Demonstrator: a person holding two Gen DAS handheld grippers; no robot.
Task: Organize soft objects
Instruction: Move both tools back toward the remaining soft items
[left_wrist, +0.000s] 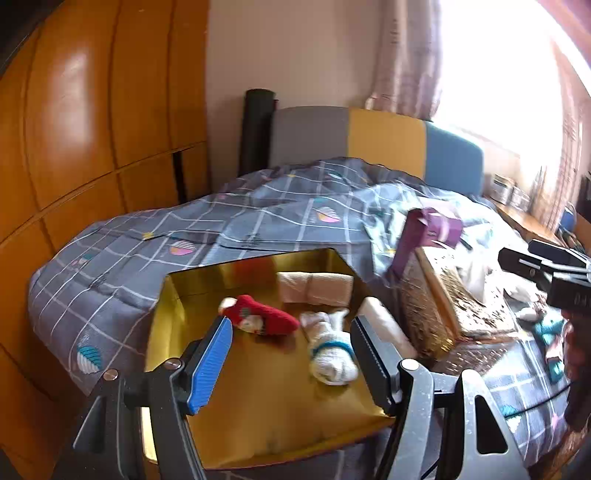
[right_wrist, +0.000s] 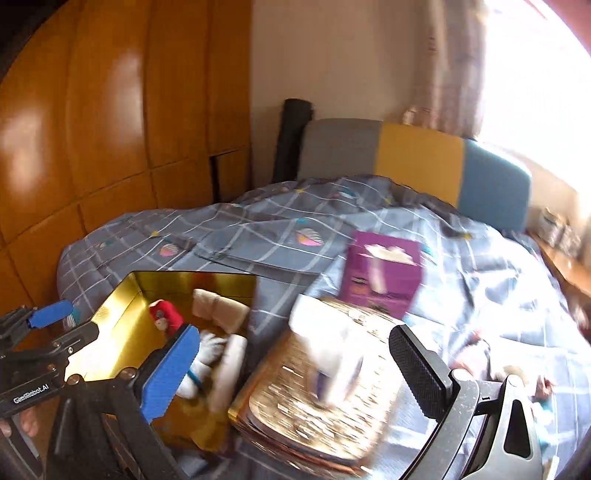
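Soft socks lie in a shiny gold box (left_wrist: 173, 306) on the quilted bed.
A fuzzy red sock (left_wrist: 264, 317), a white rolled sock (left_wrist: 330, 354) and a beige folded bundle (left_wrist: 314, 288) rest inside; a glittery lid (right_wrist: 314, 402) sits just beside it. The left gripper (left_wrist: 291, 363) and right gripper (right_wrist: 291, 373) both stand apart, clamping nothing.

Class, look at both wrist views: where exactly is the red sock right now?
The red sock lies inside the gold box, towards its far left, with the white sock to its right and a beige folded cloth behind it.
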